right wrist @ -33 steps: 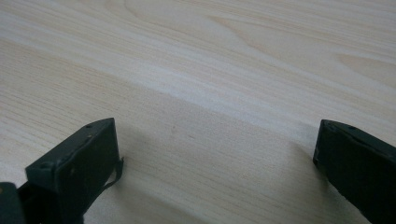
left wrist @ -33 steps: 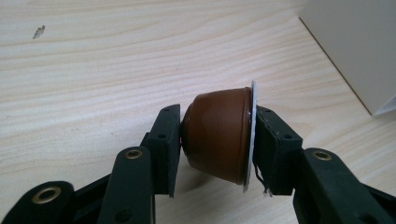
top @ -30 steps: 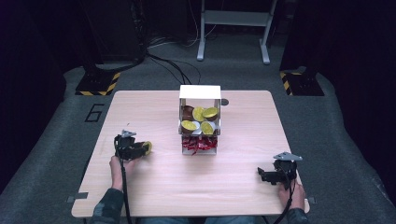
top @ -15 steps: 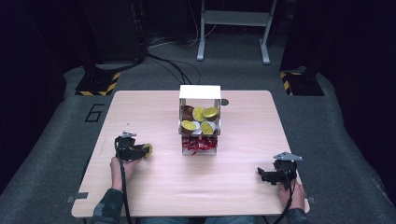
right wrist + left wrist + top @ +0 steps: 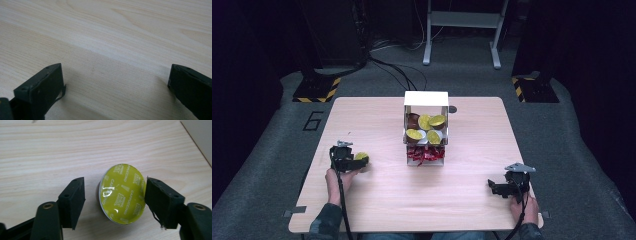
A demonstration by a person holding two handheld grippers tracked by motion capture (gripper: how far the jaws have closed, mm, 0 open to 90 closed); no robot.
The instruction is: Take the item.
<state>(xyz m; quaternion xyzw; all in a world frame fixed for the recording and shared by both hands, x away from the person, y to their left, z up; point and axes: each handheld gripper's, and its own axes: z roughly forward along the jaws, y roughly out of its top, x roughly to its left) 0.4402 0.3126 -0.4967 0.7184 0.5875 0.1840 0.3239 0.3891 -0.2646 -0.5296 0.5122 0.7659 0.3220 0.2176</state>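
Two claws are working low in the high view, and the nearer one, the right claw, is idling at the lower right of the frame, its jaws spread wide over bare wood of the counter and holding nothing, as the right gripper view is confirming. Slightly farther up, at the left of the frame, the left claw is bracketing a yellow coffee capsule, which is lying tipped on its side in the left gripper view with its foil lid facing the camera. One jaw is touching the capsule's rim at the right of that view, while the other is standing clearly apart from it at the left, so the claw is open and the grip is not yet being made. Judging by this, the step in hand is picking up the capsule; the next move is calling for closing the jaws squarely across the rim without letting the round body roll away. Farthest off, at the centre of the frame, a white box is holding more capsules, probably where this one is heading.
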